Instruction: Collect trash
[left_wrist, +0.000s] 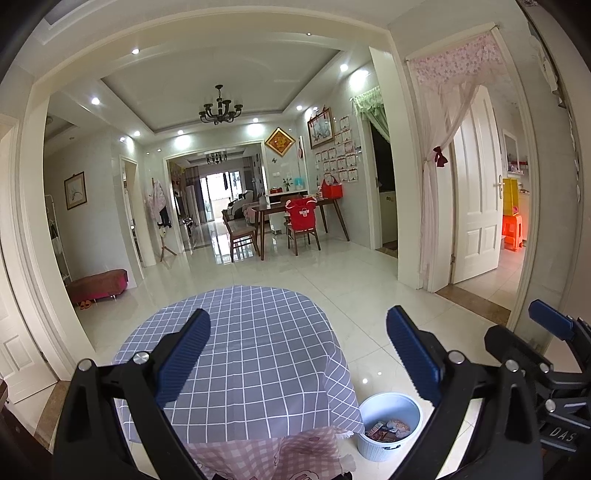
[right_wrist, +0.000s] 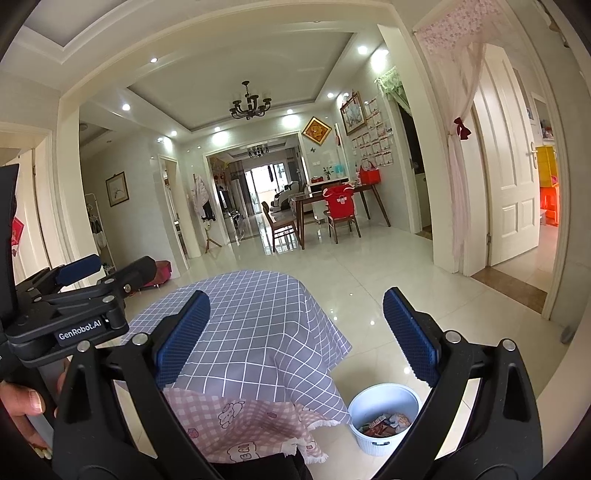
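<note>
Trash, a heap of crumpled printed wrappers, lay inside a pale blue bin on the tiled floor. This bin stood below and between the parted fingers of the left gripper, nearer its right finger, and just beside the hanging edge of a grey checked tablecloth. Both tools were spread wide and held nothing; the right gripper likewise looked down on the bin. A pink checked cloth showed under the grey one.
</note>
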